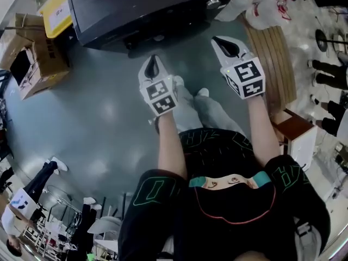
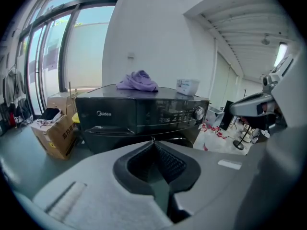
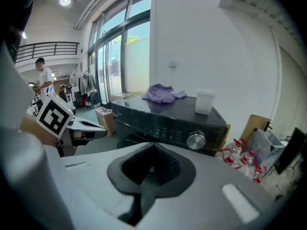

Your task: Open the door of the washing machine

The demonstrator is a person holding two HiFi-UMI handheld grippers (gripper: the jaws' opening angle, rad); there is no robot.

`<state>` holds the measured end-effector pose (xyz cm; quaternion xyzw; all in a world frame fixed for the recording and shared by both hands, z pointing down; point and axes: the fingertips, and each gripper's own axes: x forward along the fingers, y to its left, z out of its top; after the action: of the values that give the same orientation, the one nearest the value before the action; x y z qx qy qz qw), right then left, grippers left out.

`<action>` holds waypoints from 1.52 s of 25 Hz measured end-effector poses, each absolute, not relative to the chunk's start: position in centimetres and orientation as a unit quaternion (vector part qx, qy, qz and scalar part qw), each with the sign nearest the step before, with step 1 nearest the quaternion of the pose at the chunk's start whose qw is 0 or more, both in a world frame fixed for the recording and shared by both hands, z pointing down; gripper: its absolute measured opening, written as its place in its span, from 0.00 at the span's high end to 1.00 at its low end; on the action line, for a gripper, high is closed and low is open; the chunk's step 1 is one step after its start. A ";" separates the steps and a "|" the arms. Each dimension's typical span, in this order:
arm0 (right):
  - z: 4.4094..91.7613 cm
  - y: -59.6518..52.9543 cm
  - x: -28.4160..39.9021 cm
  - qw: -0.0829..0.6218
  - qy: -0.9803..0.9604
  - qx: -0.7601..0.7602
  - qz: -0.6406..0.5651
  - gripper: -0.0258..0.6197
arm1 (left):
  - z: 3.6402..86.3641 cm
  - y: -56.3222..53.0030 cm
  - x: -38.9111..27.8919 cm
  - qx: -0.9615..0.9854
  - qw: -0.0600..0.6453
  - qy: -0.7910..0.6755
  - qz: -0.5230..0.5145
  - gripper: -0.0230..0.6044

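Approach step: left gripper [image 1: 153, 65] and right gripper [image 1: 224, 45] hover before the black front-loading washing machine [image 1: 147, 15], fingers together, empty. Next, I reckon, fingers must part for its door.

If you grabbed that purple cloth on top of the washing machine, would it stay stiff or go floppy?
Probably floppy: the purple cloth lies in a crumpled heap with soft folds. It looks light and would likely dangle when lifted. Pushed, it would probably bunch up on the washing machine, not roll.
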<state>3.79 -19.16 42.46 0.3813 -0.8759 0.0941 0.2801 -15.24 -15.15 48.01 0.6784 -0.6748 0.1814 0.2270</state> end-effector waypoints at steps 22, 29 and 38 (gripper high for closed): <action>54.5 -21.9 -13.9 0.490 -0.854 0.146 -0.092 0.75 | 61.2 -17.9 -27.0 0.680 0.273 -0.617 0.288 0.94; 56.7 -22.5 -14.4 0.544 -0.818 0.093 -0.165 0.71 | 64.9 -18.5 -27.2 0.710 0.245 -0.545 0.373 0.64; 60.0 -23.6 -15.5 0.587 -0.785 0.053 -0.190 0.65 | 68.3 -20.6 -26.5 0.735 0.213 -0.477 0.433 0.61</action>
<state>-15.50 -23.63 59.97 0.0527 -0.7852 -0.1900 0.5870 -26.48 -20.62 68.34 0.7348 -0.4771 0.4326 0.2128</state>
